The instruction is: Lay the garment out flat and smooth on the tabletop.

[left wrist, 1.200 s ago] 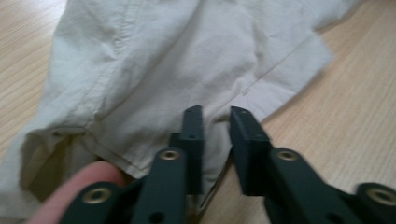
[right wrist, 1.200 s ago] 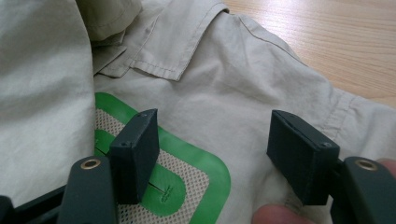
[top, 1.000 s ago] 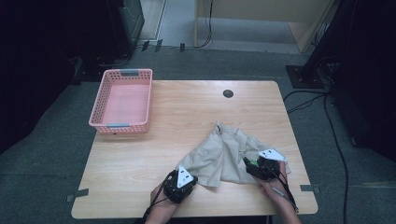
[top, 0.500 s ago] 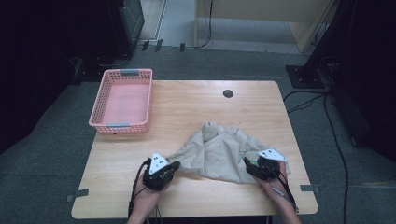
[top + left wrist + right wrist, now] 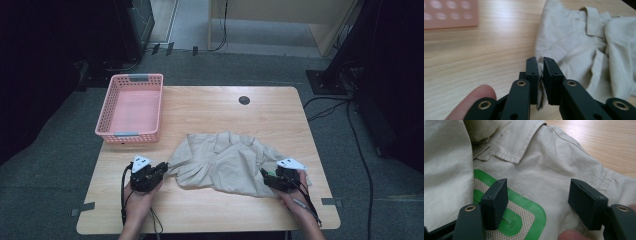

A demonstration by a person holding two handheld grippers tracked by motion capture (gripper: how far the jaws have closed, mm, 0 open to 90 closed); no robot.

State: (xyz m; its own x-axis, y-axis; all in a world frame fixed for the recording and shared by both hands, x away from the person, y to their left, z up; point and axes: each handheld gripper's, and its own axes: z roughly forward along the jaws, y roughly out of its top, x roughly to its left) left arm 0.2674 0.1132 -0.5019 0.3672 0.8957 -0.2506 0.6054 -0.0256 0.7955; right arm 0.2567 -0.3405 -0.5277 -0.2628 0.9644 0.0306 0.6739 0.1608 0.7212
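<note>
- Dark floor surrounds the wooden table (image 5: 210, 112), where a pink basket (image 5: 131, 109) sits at the far left corner.
- Your beige shirt (image 5: 225, 162) lies crumpled on the near half of the table, between your two hands.
- Your left hand (image 5: 137, 197) comes in from the near edge, forearm pointing away from you, with the left gripper (image 5: 162, 170) held low and angled right, towards the shirt's left edge.
- In the left gripper view its jaws have just been opening and stand only a narrow slit apart. A thin fold of the shirt's edge (image 5: 539, 92) hangs in that slit; you cannot tell whether the pads still press on it.
- Your right hand (image 5: 295, 192) rests at the shirt's right end, with the right gripper (image 5: 264, 179) pointing left over the cloth.
- In the right gripper view its jaws stand wide apart, just above the shirt near a green-edged patch (image 5: 524, 216), gripping nothing.
</note>
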